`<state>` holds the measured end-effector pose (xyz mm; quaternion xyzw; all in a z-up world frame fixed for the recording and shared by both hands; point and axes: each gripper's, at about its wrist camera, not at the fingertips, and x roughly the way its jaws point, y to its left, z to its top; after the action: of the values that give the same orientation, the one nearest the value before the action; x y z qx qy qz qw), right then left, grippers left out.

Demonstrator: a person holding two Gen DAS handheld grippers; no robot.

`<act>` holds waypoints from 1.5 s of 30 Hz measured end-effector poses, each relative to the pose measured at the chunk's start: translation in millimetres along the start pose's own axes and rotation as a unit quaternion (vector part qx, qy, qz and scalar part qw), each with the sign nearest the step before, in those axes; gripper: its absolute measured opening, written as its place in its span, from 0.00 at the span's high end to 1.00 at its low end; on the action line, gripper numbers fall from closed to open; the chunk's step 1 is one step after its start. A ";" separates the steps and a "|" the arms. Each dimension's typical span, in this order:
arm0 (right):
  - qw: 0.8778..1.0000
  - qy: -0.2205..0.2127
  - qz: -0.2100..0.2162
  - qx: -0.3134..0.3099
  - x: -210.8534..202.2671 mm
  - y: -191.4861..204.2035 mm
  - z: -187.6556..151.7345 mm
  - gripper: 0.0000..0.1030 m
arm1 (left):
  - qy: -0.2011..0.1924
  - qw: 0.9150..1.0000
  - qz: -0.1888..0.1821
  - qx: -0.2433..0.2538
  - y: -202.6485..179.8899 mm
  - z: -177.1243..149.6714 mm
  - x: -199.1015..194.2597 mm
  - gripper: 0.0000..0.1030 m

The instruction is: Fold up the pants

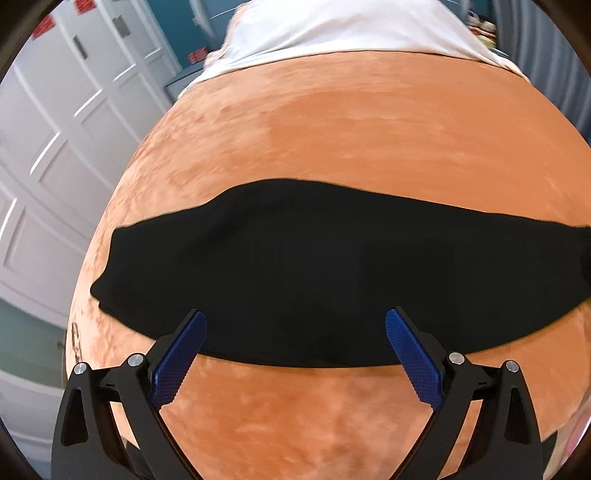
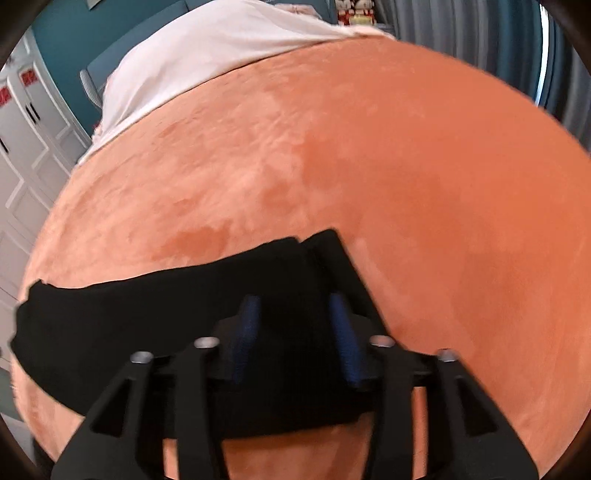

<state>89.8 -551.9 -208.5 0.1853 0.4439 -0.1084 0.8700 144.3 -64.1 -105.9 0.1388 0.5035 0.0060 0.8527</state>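
Note:
The black pants (image 1: 314, 273) lie flat in a long band across the orange blanket (image 1: 332, 129). My left gripper (image 1: 295, 325) is open wide, its blue pads over the pants' near edge, holding nothing. In the right wrist view the pants (image 2: 129, 325) stretch to the left, with their right end (image 2: 332, 254) lying in uneven layers. My right gripper (image 2: 295, 314) hovers over that right end with its blue fingers (image 2: 341, 314) apart; the view is blurred, and no cloth is pinched between them.
The orange blanket (image 2: 406, 166) covers a bed. A white sheet or pillow (image 1: 351, 29) lies at the far end and also shows in the right wrist view (image 2: 207, 44). White cabinet doors (image 1: 55, 129) stand to the left. Grey curtains (image 2: 480, 29) hang at the far right.

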 end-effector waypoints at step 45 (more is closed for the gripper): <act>0.997 -0.030 -0.059 0.048 9.0 -48.6 43.7 0.95 | 0.034 0.997 0.009 0.066 -76.4 4.7 71.9 0.07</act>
<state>109.9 -614.5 -203.3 0.1974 0.4215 -0.1864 0.8652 173.9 -127.8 -183.9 0.1995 0.5300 -0.0147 0.8240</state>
